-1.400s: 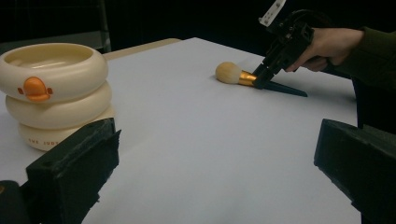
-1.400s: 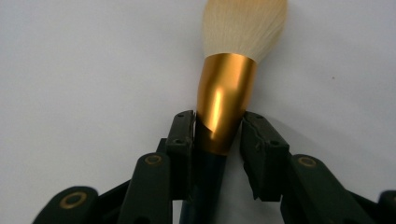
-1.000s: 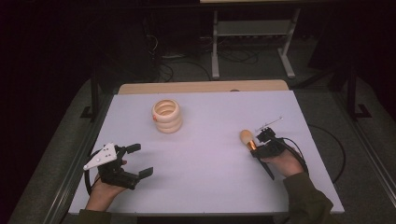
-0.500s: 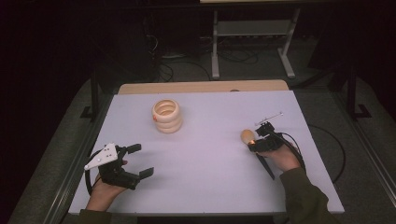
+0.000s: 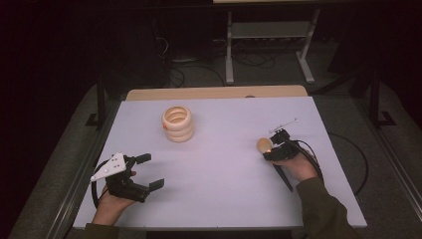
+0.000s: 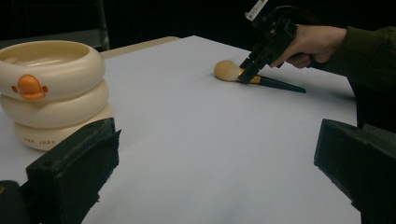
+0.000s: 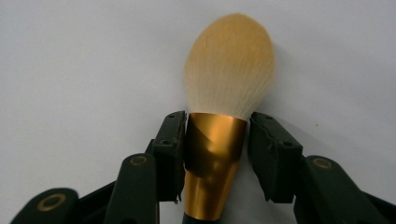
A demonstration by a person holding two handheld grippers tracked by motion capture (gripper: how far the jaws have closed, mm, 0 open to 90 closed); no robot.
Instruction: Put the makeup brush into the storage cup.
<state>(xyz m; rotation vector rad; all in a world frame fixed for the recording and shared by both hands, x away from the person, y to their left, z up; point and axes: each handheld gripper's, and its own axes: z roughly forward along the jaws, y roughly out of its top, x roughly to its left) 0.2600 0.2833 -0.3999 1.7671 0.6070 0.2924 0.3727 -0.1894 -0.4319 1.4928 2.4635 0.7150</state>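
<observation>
worktop (image 5: 224,164): lying broad and white, carrying a cream stacked-ring container (image 5: 177,123) toward the far left.

left hand-held gripper (image 5: 152,171): resting low near the front left corner, tipped on its side in the left hand (image 5: 112,204), jaws standing wide with nothing between them, pointing across toward the middle.

right hand-held gripper (image 5: 268,148): angling steeply down from the right hand (image 5: 298,167), wrist raised, sleeve trailing back toward the front edge. jaws having just been opening, now narrowly parted around the gold ferrule (image 7: 212,158), one pad touching it, the other seeming to stand a hair off; judging this as no longer squeezing.

makeup brush (image 6: 259,79): lying flat on the worktop near the right side, well apart from the container, bristle head (image 7: 229,60) pointing away from the hand, dark handle (image 6: 280,86) running back under the wrist.

handling, as a judgement: probably being light, with a stiff handle, a smooth ferrule likely slipping under a loose pinch, and soft bristles crushing easily. taking hold at the ferrule or just behind it looking best, never on the head.
</observation>
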